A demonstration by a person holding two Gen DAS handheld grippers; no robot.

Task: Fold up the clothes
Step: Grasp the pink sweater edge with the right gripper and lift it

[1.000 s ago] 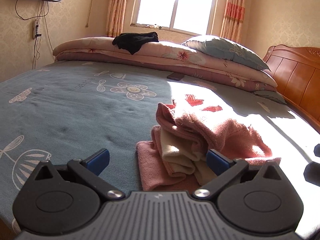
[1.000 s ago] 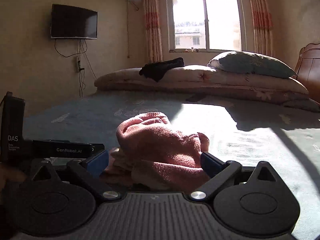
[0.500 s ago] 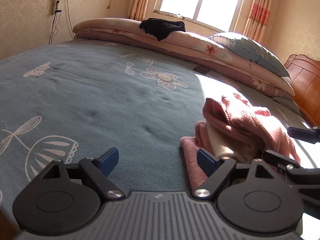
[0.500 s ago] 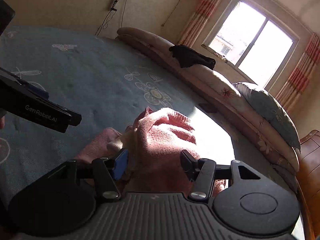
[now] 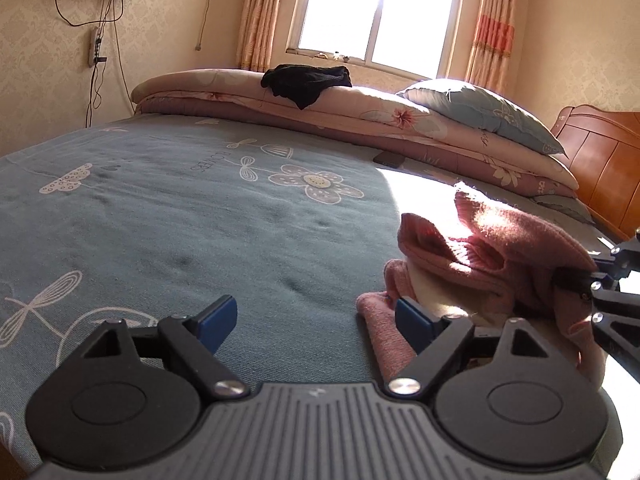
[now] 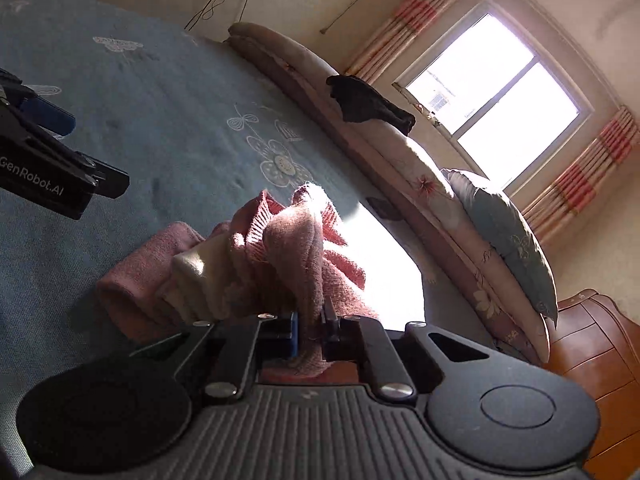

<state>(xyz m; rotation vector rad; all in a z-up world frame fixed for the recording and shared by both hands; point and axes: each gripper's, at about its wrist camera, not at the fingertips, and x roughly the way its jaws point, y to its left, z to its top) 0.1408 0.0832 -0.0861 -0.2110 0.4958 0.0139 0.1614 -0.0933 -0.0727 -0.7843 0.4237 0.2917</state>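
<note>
A crumpled pink knit sweater (image 5: 520, 248) with a cream layer (image 5: 436, 300) inside lies in a heap on the blue flowered bedsheet (image 5: 200, 208). My right gripper (image 6: 310, 334) is rolled to one side and shut on a raised fold of the pink sweater (image 6: 296, 248); the pads pinch the cloth. In the left wrist view it enters from the right edge. My left gripper (image 5: 314, 316) is open just above the sheet, left of the heap. Only bare sheet lies between its fingers, and its right finger rests against the sweater's near pink edge.
Rolled floral quilts (image 5: 360, 116) line the far side of the bed, with a black garment (image 5: 306, 80) and a blue pillow (image 5: 480, 116) on top. A dark phone (image 5: 388, 159) lies by them. A wooden headboard (image 5: 600, 152) stands on the right.
My right gripper has rolled and shut on a fold of the pink sweater, bunching it upward. The left gripper slid to the left of the heap and narrowed slightly.
</note>
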